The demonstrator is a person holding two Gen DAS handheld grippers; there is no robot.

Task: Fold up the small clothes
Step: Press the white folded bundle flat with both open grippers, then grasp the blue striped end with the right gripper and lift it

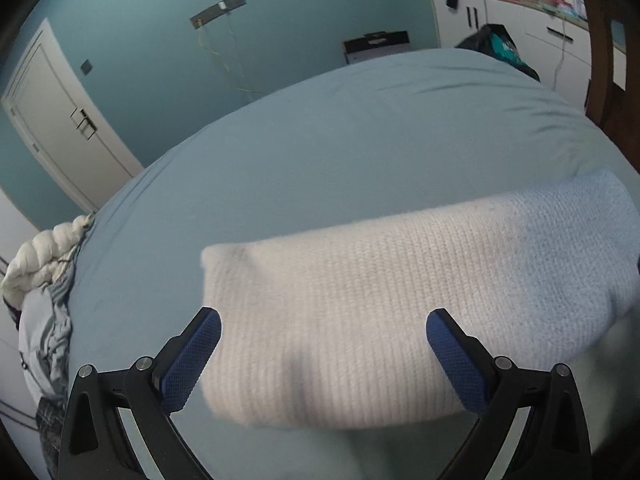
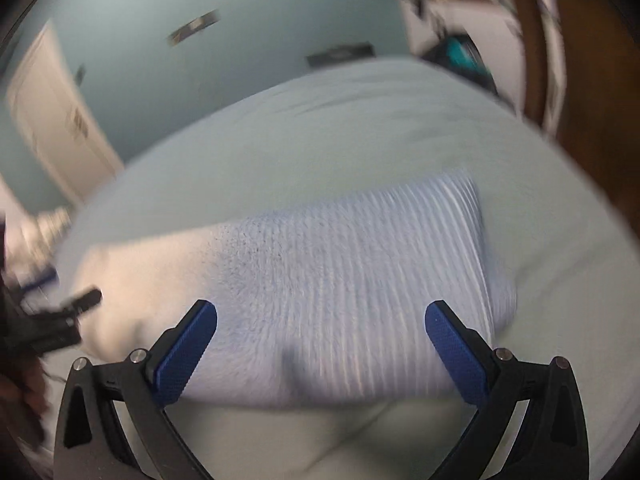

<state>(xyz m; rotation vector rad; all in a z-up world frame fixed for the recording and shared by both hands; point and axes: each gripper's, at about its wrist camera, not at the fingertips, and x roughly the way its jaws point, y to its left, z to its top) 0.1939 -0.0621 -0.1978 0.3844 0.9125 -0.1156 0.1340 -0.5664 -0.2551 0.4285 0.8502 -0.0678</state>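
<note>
Centrally, a ribbed knit garment, cream at one end and pale blue at the other, lies folded flat on the bed, which is covered by a pale blue sheet; in the left wrist view the left gripper hovers over its cream end with both blue-padded fingers spread wide and nothing between them; in the right wrist view, which is motion-blurred, the right gripper sits above the blue part of the garment, likewise wide open and holding nothing; the left gripper's black tip shows at that view's left edge, near the cream end; a heap of crumpled clothes lies at the bed's left edge; beyond stand a teal wall, a white door and white cabinets.
</note>
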